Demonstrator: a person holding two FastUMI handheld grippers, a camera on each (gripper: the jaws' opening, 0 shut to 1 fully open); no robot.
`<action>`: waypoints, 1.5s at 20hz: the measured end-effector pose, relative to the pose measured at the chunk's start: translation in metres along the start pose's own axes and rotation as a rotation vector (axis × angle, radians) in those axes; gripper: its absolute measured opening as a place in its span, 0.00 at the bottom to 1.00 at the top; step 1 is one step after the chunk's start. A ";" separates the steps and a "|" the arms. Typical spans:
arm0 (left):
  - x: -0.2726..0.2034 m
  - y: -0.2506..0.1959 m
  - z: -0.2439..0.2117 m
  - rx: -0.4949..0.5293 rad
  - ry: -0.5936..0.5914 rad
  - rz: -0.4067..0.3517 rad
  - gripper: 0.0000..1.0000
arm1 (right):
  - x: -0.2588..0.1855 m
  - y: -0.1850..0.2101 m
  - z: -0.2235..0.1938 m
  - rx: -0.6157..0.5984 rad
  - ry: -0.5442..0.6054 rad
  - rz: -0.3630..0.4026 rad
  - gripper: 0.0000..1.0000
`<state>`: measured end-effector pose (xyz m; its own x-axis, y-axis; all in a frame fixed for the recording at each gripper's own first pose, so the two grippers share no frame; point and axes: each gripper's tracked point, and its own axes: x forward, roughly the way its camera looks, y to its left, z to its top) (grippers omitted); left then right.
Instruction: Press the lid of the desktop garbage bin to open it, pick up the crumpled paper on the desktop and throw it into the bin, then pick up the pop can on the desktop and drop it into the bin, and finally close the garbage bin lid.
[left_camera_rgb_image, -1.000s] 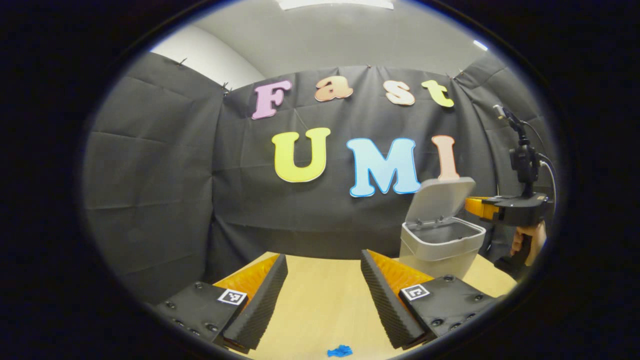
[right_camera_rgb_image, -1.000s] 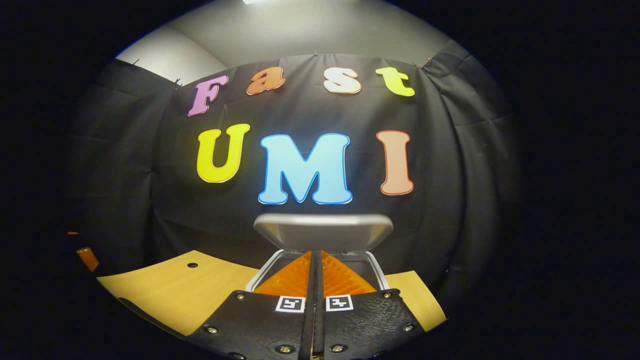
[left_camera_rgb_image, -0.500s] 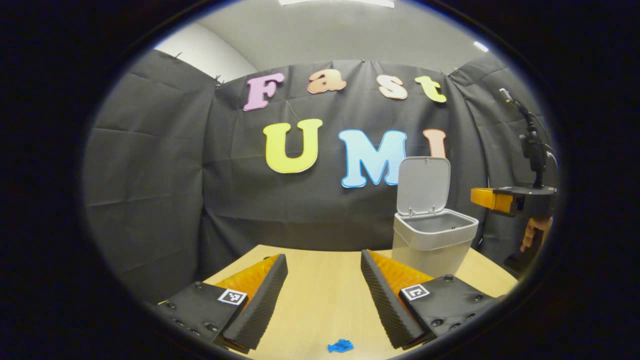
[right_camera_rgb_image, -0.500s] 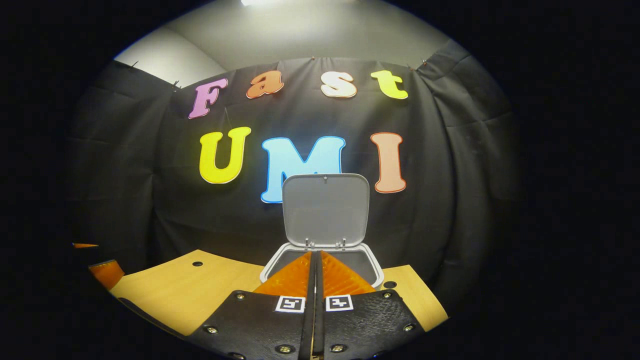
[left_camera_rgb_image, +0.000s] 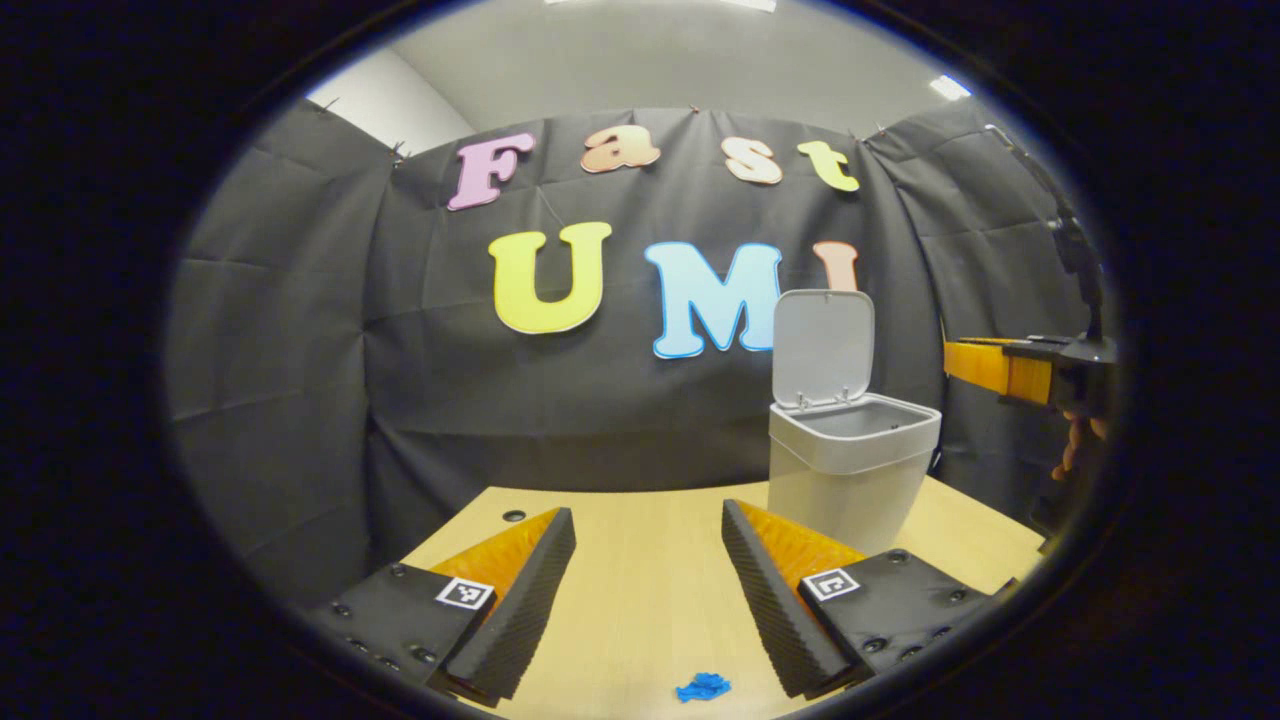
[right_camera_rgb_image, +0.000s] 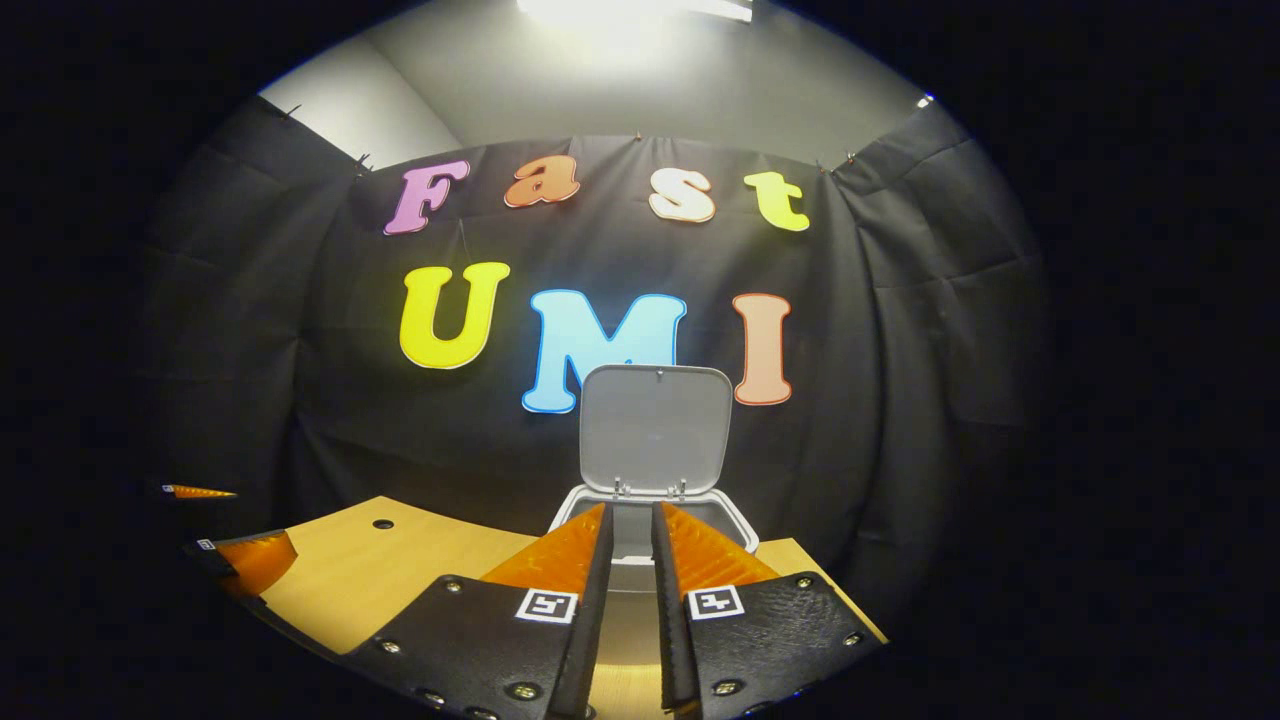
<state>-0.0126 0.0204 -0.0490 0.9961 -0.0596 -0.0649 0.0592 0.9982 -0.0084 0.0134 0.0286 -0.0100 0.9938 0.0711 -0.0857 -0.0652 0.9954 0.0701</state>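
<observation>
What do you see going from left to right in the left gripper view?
Small hole in the table → blue scrap → garbage bin with its lid up → right gripper, held by a hand.

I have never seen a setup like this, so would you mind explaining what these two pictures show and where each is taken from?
A person holds a two-finger claw in each hand; a fisheye camera rides on each one and looks along its fingers. In the left gripper view, the left claw hangs wide open over a wooden table, holding nothing. A small blue scrap lies below it, and the bin stands to the right with its lid up. Farther right is the right claw, held by a hand. The right gripper view looks at the bin; the right claw is slightly open and empty.
</observation>
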 end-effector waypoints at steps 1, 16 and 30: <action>0.002 0.001 -0.003 -0.001 0.002 -0.021 0.97 | -0.001 0.006 -0.002 -0.006 0.016 0.003 0.39; 0.029 -0.012 -0.091 0.014 0.078 -0.148 0.96 | -0.021 0.038 0.009 -0.077 -0.020 0.016 0.95; 0.033 -0.035 -0.279 -0.022 0.461 -0.187 1.00 | -0.001 0.017 -0.039 -0.028 0.094 0.006 0.95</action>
<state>-0.0001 -0.0180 -0.3295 0.8354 -0.2387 -0.4951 0.2281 0.9701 -0.0827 0.0078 0.0479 -0.0473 0.9807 0.0815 -0.1779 -0.0749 0.9962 0.0435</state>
